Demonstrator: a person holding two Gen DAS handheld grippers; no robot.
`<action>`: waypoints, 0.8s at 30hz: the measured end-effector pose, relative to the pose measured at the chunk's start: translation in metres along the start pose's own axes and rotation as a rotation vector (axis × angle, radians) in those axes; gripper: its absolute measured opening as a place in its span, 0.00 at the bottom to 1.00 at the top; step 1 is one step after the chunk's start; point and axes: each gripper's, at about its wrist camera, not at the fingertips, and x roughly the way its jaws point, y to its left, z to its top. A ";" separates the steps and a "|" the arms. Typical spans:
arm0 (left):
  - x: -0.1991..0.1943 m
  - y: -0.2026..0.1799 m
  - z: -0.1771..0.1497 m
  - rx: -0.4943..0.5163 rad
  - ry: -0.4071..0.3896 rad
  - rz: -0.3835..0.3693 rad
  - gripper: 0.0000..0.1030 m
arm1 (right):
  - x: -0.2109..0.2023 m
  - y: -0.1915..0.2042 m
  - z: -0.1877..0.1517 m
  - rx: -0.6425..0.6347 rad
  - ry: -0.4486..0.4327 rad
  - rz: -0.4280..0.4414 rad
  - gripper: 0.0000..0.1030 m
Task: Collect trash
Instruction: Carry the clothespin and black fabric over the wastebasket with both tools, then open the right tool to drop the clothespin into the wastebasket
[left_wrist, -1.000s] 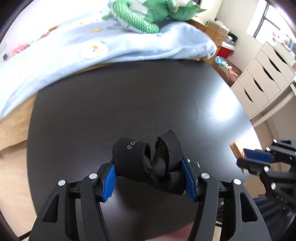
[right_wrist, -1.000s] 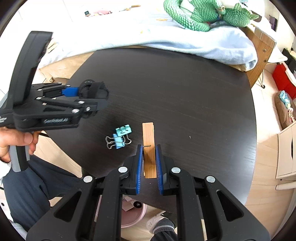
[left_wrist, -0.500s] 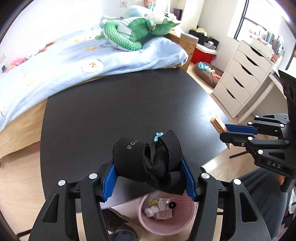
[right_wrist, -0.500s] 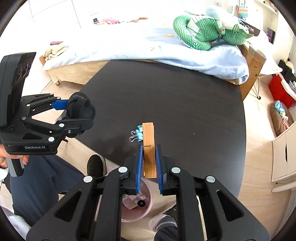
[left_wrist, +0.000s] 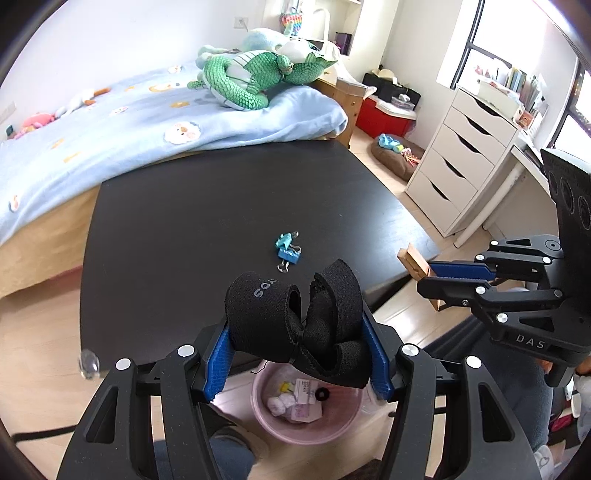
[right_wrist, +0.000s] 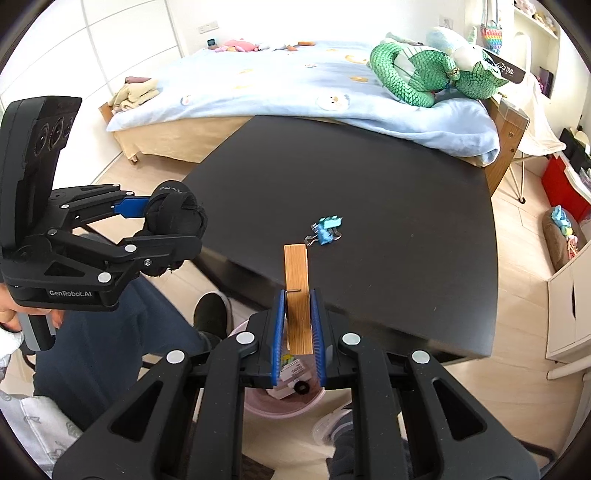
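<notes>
Pink bin (left_wrist: 334, 424) at frame bottom holds paper scraps; left claw (left_wrist: 301, 354) pinches black strap (left_wrist: 295, 325), right claw (right_wrist: 297, 332) a wooden clothespin (right_wrist: 296, 291) — dark bench (left_wrist: 207, 236) above.

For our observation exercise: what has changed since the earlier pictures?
Both grippers pulled back from over the table to above the pink bin. Unchanged: left gripper holds the black strap, right gripper the wooden clothespin; binder clips unmoved.

strap (left_wrist: 295, 317): black
peg (right_wrist: 297, 291): tan wood
clips (left_wrist: 287, 249): blue, teal
bin (left_wrist: 306, 424): pink
desk (left_wrist: 184, 229): black
dragon (left_wrist: 255, 79): green, scaled
</notes>
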 end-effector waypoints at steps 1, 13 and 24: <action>-0.002 -0.001 -0.004 -0.002 0.000 -0.002 0.57 | -0.001 0.002 -0.002 -0.001 0.001 0.001 0.13; -0.022 0.004 -0.042 -0.038 0.006 -0.003 0.57 | -0.001 0.019 -0.040 0.002 0.043 0.039 0.13; -0.027 0.007 -0.042 -0.047 -0.009 -0.002 0.57 | 0.004 0.026 -0.037 -0.024 0.043 0.070 0.27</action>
